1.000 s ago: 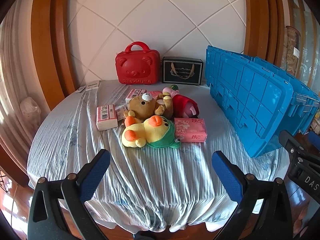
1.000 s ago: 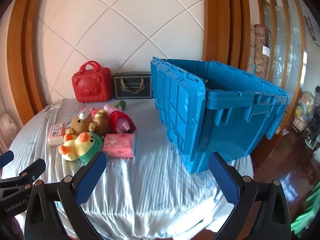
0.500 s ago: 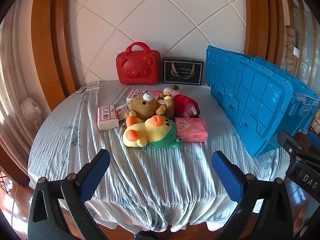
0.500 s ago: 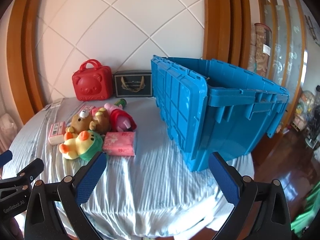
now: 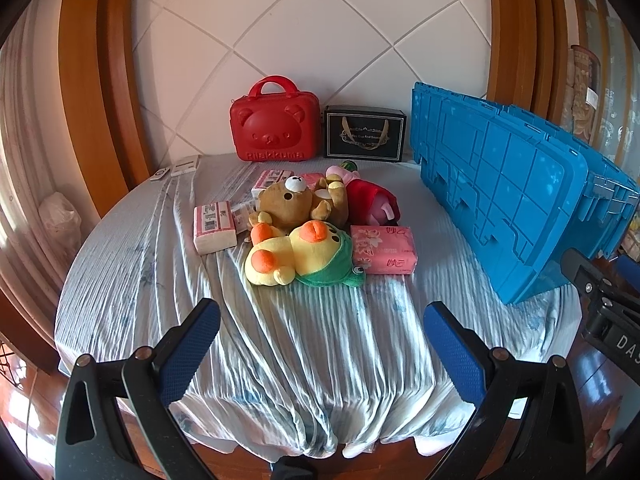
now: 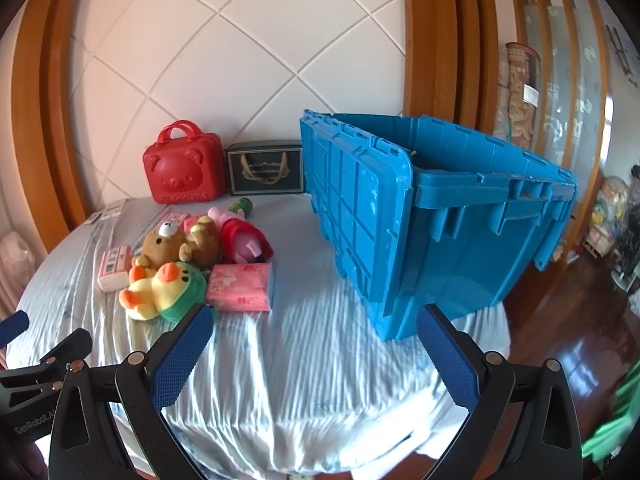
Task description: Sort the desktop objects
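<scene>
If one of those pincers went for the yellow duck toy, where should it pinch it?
Probably across the soft belly of the yellow duck toy, coming down from above. It lies on its side at the near edge of the pile, belly exposed. The pink tissue pack crowds its right side, the brown bear its back.

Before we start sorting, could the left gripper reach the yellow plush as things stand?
Probably yes: the left gripper is open, and only bare cloth lies between it and the yellow plush.

Both grippers agape, empty.
</scene>
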`<action>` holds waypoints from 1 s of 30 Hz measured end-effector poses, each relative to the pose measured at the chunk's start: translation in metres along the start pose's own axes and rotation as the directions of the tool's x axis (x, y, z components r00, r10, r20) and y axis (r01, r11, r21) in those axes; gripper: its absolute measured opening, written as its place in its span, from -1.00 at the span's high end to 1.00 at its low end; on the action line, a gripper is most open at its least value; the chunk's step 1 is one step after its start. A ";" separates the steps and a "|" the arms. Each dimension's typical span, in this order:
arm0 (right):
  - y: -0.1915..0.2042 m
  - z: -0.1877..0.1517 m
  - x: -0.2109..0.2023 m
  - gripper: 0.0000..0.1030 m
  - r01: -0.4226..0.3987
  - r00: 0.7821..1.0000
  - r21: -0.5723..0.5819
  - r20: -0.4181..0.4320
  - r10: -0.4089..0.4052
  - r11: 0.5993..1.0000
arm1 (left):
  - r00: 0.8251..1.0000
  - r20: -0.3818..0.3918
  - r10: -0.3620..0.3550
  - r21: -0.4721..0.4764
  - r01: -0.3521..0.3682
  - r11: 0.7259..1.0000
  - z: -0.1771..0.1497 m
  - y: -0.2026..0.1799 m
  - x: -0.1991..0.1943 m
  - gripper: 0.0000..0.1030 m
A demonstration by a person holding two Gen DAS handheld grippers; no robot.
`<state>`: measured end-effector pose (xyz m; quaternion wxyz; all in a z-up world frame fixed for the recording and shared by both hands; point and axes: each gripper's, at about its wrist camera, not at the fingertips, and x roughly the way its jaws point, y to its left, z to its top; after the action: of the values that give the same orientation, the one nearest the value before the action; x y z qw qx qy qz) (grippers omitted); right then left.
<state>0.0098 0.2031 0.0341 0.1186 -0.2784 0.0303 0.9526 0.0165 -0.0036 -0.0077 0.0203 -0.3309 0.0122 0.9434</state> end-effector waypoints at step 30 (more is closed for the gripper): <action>0.003 -0.003 0.005 -1.00 -0.003 1.000 -0.005 -0.017 0.003 1.000 | 1.000 -0.004 -0.014 0.010 0.014 1.000 -0.002 0.002 0.001 -1.00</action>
<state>0.0063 0.2009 0.0288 0.1165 -0.2868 0.0295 0.9504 0.0170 -0.0059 -0.0096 0.0287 -0.3328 0.0147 0.9424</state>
